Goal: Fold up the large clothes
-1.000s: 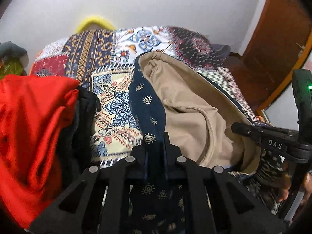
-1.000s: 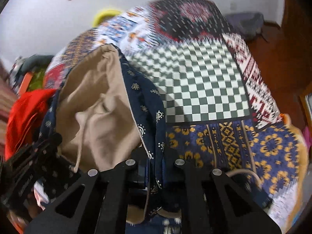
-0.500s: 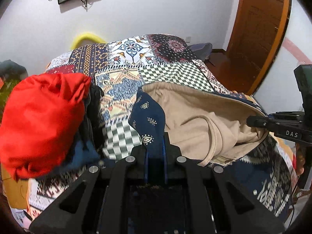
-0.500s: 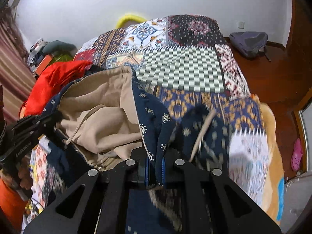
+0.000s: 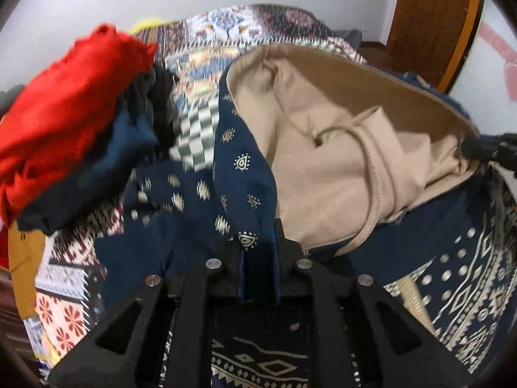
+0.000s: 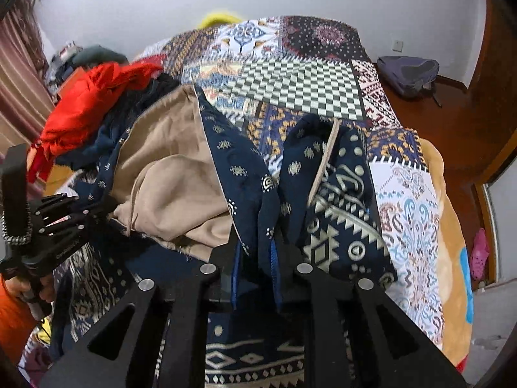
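While the navy patterned garment (image 5: 245, 174) is held up over the patchwork bedspread (image 6: 300, 87), its edge is pinched tight by both the left gripper (image 5: 257, 258) and right gripper (image 6: 255, 255).

Quilt (image 5: 206, 48) & red pile (image 5: 71, 103) motion-blurred; navy garment (image 6: 255, 365) cut off at bottom edge.

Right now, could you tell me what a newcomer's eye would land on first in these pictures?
Probably the navy patterned garment with its tan lining, held up over the patchwork bedspread, the left tongs and right tongs each clamped on its edge. Next, the bright red cloth atop a pile of dark clothes at the left.
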Tool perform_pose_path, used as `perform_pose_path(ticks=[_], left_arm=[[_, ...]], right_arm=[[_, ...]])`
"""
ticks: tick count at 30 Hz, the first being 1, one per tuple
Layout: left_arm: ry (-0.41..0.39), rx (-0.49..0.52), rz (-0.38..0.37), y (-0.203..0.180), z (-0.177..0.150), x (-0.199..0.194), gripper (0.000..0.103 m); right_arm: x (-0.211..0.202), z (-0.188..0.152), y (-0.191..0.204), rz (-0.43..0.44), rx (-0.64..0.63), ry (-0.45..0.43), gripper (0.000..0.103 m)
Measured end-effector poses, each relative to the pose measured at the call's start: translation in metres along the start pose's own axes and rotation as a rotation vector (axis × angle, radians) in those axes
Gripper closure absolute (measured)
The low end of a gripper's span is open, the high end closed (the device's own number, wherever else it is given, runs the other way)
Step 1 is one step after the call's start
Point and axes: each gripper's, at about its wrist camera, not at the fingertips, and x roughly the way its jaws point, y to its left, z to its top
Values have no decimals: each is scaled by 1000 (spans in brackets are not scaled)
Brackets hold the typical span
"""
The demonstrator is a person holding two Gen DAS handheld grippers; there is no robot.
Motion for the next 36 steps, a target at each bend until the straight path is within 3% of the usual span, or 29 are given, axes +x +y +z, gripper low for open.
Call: perform_pose_path(ticks=[7, 10, 12, 13, 15, 17, 24, 31, 36], left_arm=[[-27, -4, -35, 0, 2, -14, 87], [-61, 8, -43, 0, 10, -26, 84], [-82, 10, -41, 1, 17, -33, 74], [-96, 7, -38, 2, 21, -36, 70], [-125, 1, -31, 5, 27, -41, 50], [-149, -7, -12, 9, 36, -42, 45], [-149, -43, 6, 21, 63, -24, 45], [-106, -46, -47, 30, 78, 9, 45], [-52, -103, -105, 40, 85, 39, 45]], right_arm=[[-15, 3, 23, -106, -131, -45, 83], [-20, 9, 32, -134, -167, -81, 68], [-23, 15, 39, -144, -183, -121, 47], [-23, 17, 41, -141, -185, -132, 45], [-21, 24, 44, -116, -187, -139, 43], [-16, 30, 44, -98, -179, -125, 43], [25, 59, 37, -40, -126, -29, 43], [52, 73, 14, 111, 2, 43, 43], [69, 79, 13, 98, 16, 52, 44]])
